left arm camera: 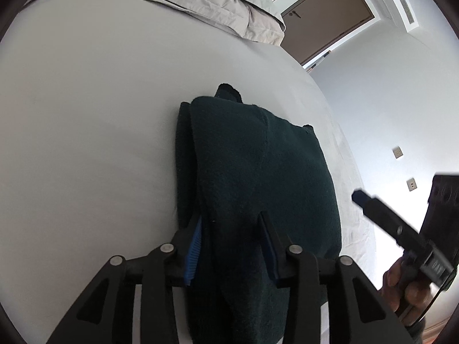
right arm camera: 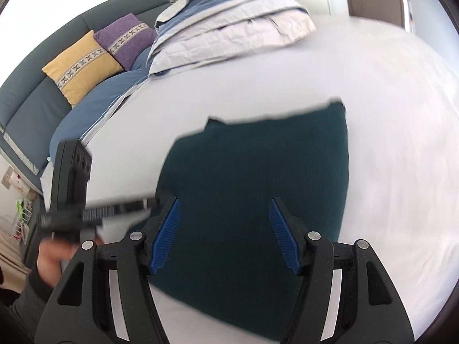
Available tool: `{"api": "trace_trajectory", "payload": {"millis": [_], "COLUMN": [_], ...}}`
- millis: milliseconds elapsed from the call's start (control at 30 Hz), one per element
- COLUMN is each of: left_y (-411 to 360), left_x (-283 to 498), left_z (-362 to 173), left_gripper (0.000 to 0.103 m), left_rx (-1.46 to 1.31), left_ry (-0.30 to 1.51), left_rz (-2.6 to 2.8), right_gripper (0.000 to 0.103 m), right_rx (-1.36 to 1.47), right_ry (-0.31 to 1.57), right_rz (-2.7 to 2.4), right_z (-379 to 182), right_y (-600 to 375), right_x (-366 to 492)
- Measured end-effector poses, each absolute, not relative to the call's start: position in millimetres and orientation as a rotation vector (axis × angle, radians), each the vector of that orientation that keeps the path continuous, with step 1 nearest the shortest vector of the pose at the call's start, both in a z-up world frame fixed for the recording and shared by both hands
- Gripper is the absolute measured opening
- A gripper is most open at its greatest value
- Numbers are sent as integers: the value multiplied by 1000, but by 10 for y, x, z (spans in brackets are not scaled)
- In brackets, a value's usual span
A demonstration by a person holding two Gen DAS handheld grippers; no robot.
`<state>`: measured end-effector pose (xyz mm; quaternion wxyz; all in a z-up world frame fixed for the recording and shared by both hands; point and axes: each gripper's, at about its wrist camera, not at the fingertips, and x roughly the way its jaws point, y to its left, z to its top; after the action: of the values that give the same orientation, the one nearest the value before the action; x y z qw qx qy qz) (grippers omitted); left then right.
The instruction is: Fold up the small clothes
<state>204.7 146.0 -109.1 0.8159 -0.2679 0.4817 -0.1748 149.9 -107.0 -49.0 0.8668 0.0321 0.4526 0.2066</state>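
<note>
A dark green knit garment (left arm camera: 252, 172) lies folded on the white bed sheet (left arm camera: 86, 143). My left gripper (left arm camera: 231, 220) is at its near edge with a fold of the cloth running between the blue pads; the jaws stand partly apart. In the right wrist view the same garment (right arm camera: 258, 172) lies under my right gripper (right arm camera: 225, 200), which is open and empty just above it. The right gripper also shows at the right edge of the left wrist view (left arm camera: 381, 212). The left gripper shows blurred at the left of the right wrist view (right arm camera: 114, 209).
Folded grey and blue bedding (right arm camera: 229, 20) is stacked at the far end of the bed. A dark sofa (right arm camera: 34, 97) with yellow (right arm camera: 80, 66) and purple (right arm camera: 126, 40) cushions stands behind it. A brown door (left arm camera: 330, 20) and white wall are at the right.
</note>
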Motion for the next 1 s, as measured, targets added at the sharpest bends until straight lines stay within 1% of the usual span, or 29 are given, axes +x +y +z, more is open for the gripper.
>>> {"api": "trace_trajectory", "payload": {"millis": [67,200,300,333,400,433,467,533,667,833,900,1000], "left_y": [1371,1289,1294,1299,1327,1361,1393,1468,1553,1635,1674,1722], "left_x": [2028,1969,1934,1931,1934,1935,1939,1960,1984,1953,1889,1809], "left_z": [-1067,-1051,-1072,-1072,-1082,-1095,-1111,-1148,-1199,-1152,-1049,-808], "left_gripper": [50,51,51,50,43,33,29,26,25,26,30,30], "left_rx": [-531,-493,-497,-494,-499,-504,-515,-549,-596,-613,-575,-453], "left_ry": [1014,1010,1024,1024,1028,1033,1040,1057,1079,1078,1054,956], "left_rz": [-358,-326,-316,-312,-300,-284,-280,-297,-310,-314,-271,-146], "right_gripper": [62,62,62,62,62,62,62,62,60,60,60,61], "right_rx": [13,-50,-77,-92,-170,-196,-193,-114,69,168,204,275], "right_ry": [964,1007,1093,1110,1135,1149,1162,1159,1109,1048,1029,997], "right_rz": [434,456,465,460,426,408,398,393,380,408,410,416], "right_z": [-418,-320,-414,-451,-620,-730,-824,-906,-852,-685,-649,-598], "right_y": [-932,-624,-351,-289,-157,-127,-111,-202,-595,-1061,-1241,-1473], "right_x": [1750,2261,2646,2722,2795,2798,2793,2760,2595,2195,1999,1742]}}
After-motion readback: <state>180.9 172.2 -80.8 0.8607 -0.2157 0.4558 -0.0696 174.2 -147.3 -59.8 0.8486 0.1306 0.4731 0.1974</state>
